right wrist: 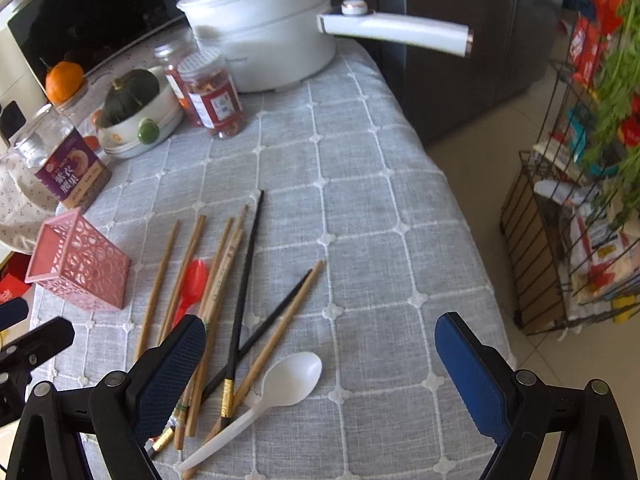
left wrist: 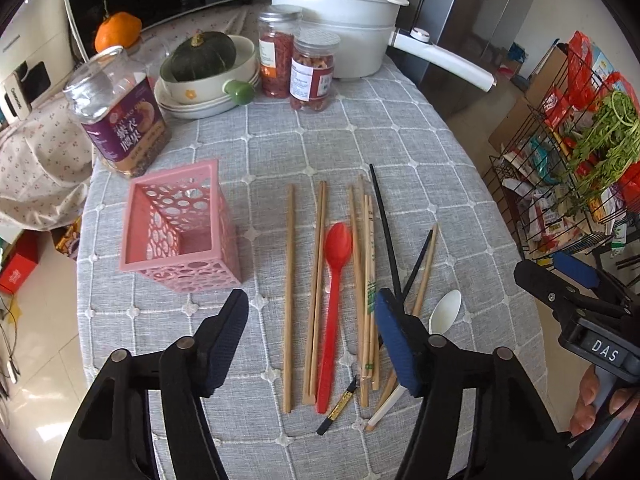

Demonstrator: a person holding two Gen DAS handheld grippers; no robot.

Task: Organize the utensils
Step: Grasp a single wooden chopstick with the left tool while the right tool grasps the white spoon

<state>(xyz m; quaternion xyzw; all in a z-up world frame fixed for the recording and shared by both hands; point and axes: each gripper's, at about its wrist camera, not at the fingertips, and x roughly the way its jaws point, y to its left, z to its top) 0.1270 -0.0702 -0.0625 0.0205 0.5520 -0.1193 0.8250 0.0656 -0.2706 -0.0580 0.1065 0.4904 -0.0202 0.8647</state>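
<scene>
A pink perforated holder (left wrist: 180,232) (right wrist: 76,264) stands upright and empty on the grey checked tablecloth (left wrist: 360,140). To its right lie several wooden chopsticks (left wrist: 289,280), a red spoon (left wrist: 334,280), black chopsticks (left wrist: 386,232) and a white spoon (left wrist: 444,312). My left gripper (left wrist: 312,320) hovers open over the near ends of the wooden chopsticks and the red spoon, its pads touching nothing. My right gripper (right wrist: 320,332) is wide open above the white spoon (right wrist: 280,384), beside the black chopsticks (right wrist: 246,280), and holds nothing. A hand grips its handle at the right edge of the left wrist view.
At the back of the table stand a white pot with a long handle (left wrist: 340,8), two red-filled jars (left wrist: 312,72), a bowl holding a green squash (left wrist: 204,68), an orange (left wrist: 118,30) and a purple-labelled jar (left wrist: 120,116). A black wire rack (left wrist: 568,184) stands off the table's right edge.
</scene>
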